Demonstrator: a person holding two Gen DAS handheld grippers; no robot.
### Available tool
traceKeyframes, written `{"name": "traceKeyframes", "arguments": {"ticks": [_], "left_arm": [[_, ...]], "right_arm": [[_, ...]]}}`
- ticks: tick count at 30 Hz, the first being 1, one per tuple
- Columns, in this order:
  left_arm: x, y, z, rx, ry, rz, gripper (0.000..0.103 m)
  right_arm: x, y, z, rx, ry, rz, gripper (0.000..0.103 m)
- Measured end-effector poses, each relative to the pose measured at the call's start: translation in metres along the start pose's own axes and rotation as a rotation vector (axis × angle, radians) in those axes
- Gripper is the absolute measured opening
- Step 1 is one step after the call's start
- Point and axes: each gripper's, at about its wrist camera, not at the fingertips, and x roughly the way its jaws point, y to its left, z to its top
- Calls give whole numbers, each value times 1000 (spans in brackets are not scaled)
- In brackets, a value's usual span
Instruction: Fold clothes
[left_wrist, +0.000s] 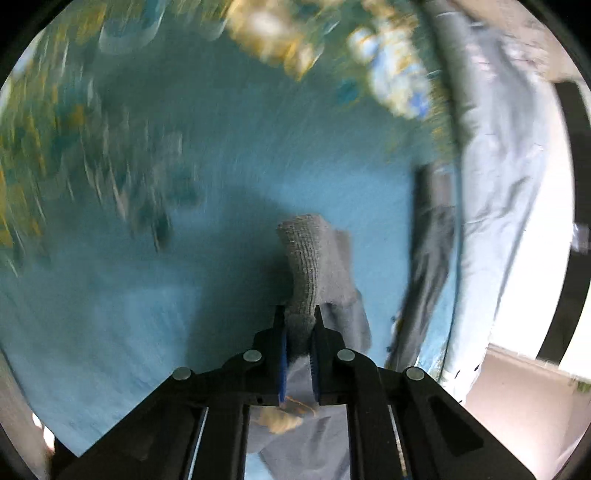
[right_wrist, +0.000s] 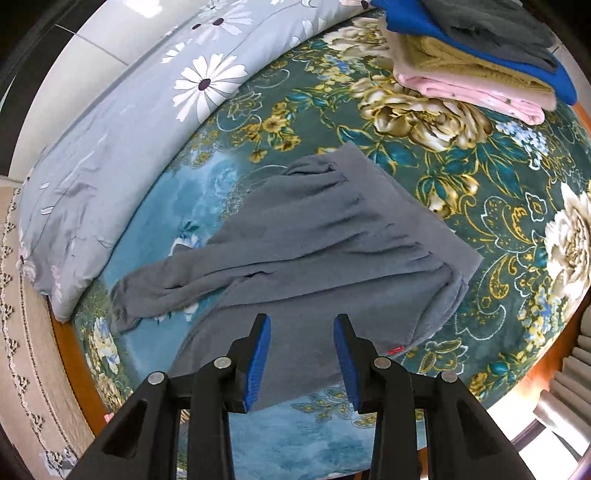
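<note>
- Far left in the right wrist view, a daisy-print quilt (right_wrist: 122, 122) lies along the edge of the floral bedspread (right_wrist: 498, 221); it plays no part in the fold.
- Left of centre, the grey sweater (right_wrist: 314, 251) lies spread on the bedspread, one sleeve (right_wrist: 166, 284) trailing out to the left. It looks partly laid over itself but not yet a tidy packet, so I judge the fold as under way, with the sleeves and final halving still to do.
- Centre near, the right gripper (right_wrist: 302, 345) has its blue-padded jaws apart with nothing between them; the sweater's near hem lies just beyond and below the tips.
- Far right, a stack of folded clothes (right_wrist: 480, 62) suggests earlier items are done.
- In the blurred left wrist view, the left gripper (left_wrist: 299, 332) is clamped on a ribbed grey cuff (left_wrist: 303, 258), which stands up between and beyond the jaws over the blue bedspread.
</note>
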Motion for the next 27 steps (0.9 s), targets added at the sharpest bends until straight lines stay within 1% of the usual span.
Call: {"name": "traceKeyframes", "arguments": {"ticks": [3,5,6,7,9,11,12,17,20,22,24,26,27], "left_arm": [[-24,-5,15,79,-56,42,10],[-37,25,36,77,-53,79,10],[-39,38,33,77,-46,119,10],[-42,38,37,77,-41,145,10],[-31,45,38,71,-29,194,10],[8,42,47,48,-19,219,10],[8,45,42,31,-15,228,10],[13,46,45,-6,1,243,10],[10,42,49,-24,24,227,11],[4,40,52,-42,39,210,17],[-5,34,56,-50,35,211,21],[-14,27,61,-58,31,214,21],[-17,20,64,-46,20,217,22]], "right_arm": [[-1,-5,1,23,-4,3,39],[-1,-10,1,37,-4,-1,39],[-1,-12,2,43,-4,-4,39],[-1,-15,2,48,-4,-8,39],[-2,-21,3,60,-4,-14,39],[-1,-26,5,74,-2,-19,39],[-1,-29,6,81,-2,-22,39],[7,-35,13,97,10,-29,39],[15,-36,20,106,16,-23,39],[22,-35,26,115,19,-16,39],[28,-35,34,121,19,-9,39],[34,-35,42,126,20,-5,39],[37,-36,46,130,20,-5,39]]}}
